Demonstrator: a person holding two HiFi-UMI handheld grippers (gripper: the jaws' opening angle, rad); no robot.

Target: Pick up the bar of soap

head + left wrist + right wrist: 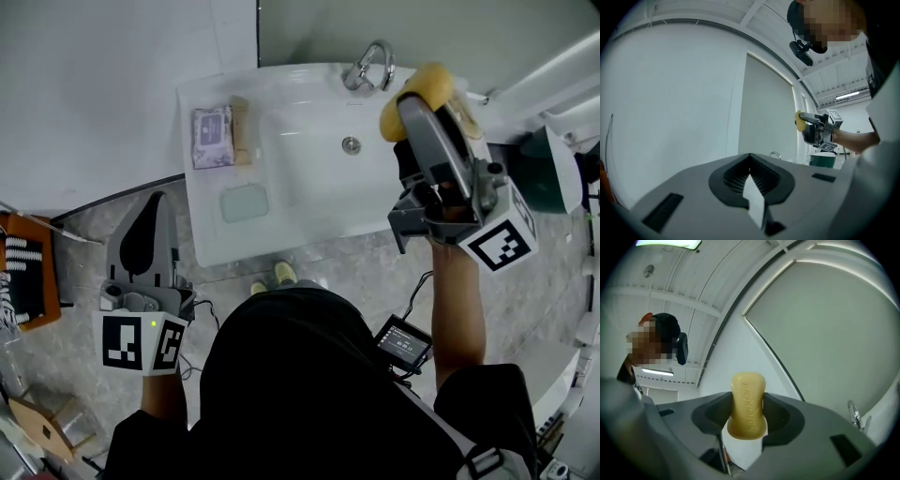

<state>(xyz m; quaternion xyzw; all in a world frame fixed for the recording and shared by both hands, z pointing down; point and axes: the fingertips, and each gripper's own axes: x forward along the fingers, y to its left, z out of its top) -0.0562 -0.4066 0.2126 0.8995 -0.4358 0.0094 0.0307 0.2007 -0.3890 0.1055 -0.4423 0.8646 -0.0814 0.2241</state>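
The yellow bar of soap is clamped between the jaws of my right gripper, held up high above the right side of the white sink. It also shows small in the left gripper view as a yellow bar of soap. My left gripper hangs low over the floor, left of the sink, jaws closed together with nothing between them.
On the sink's left ledge lie a purple packet, a tan bar and a pale green soap dish. The tap stands at the back, the drain in the basin. A wooden rack sits far left.
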